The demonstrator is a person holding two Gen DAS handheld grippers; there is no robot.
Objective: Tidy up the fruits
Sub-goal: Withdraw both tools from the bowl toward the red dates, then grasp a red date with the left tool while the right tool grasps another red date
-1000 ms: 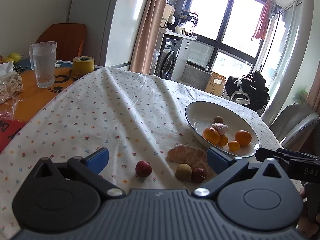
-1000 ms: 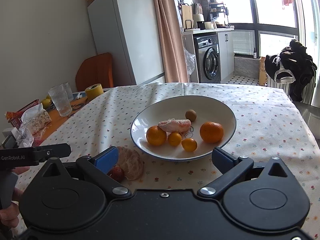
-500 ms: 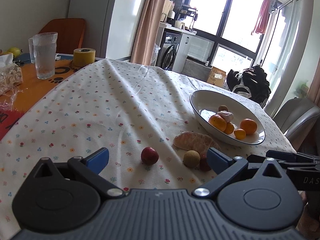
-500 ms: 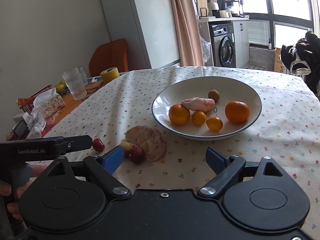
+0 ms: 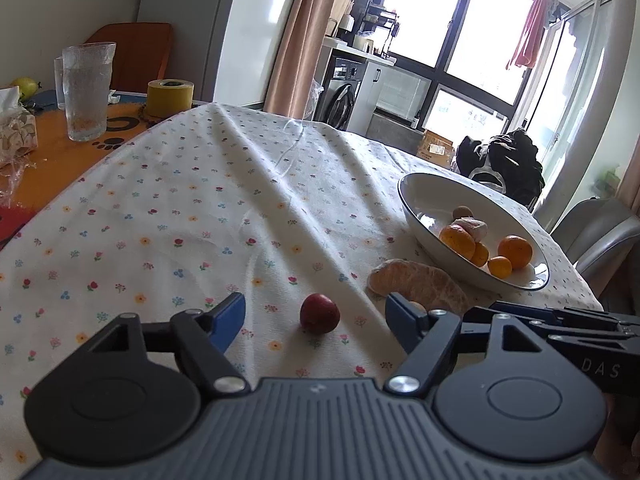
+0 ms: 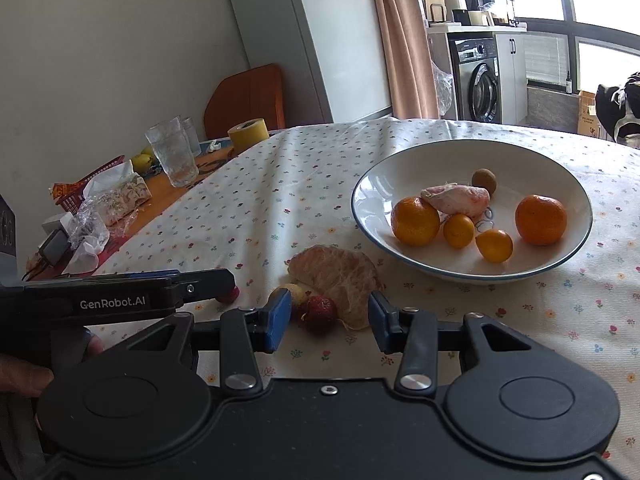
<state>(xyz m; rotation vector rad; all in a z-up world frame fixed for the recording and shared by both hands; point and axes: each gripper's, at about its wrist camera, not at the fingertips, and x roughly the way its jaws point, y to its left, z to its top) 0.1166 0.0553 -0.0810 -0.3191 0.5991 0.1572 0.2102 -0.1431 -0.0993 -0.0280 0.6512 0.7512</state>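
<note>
Both jaws wide: left hand-held gripper [image 5: 316, 316] straddles a lone red fruit [image 5: 319, 313] near the table's front edge, right hand-held gripper [image 6: 326, 318] brackets a strawberry [image 6: 320, 309] beside the bowl [image 6: 460, 272]; best lower squarely, close gently.

Right tool [image 6: 326, 322] agape — strawberry [image 6: 319, 309] between fingers, untouched.

Count it up: one white, blue-rimmed ceramic bowl [image 6: 568, 258] at two o'clock, holding two large round oranges [image 6: 415, 221], two small yellow-orange kumquats [image 6: 494, 245], one brown round longan [image 6: 483, 179] and one pale pink peeled segment [image 6: 456, 199]. On the cloth at twelve: one big peeled pomelo wedge [image 6: 338, 280], one red bumpy lychee [image 6: 320, 310], one pale yellow round fruit [image 6: 295, 294]. One smooth dark-red round fruit [image 5: 319, 313] apart. Two clear tumblers [image 5: 89, 90] at ten.
</note>
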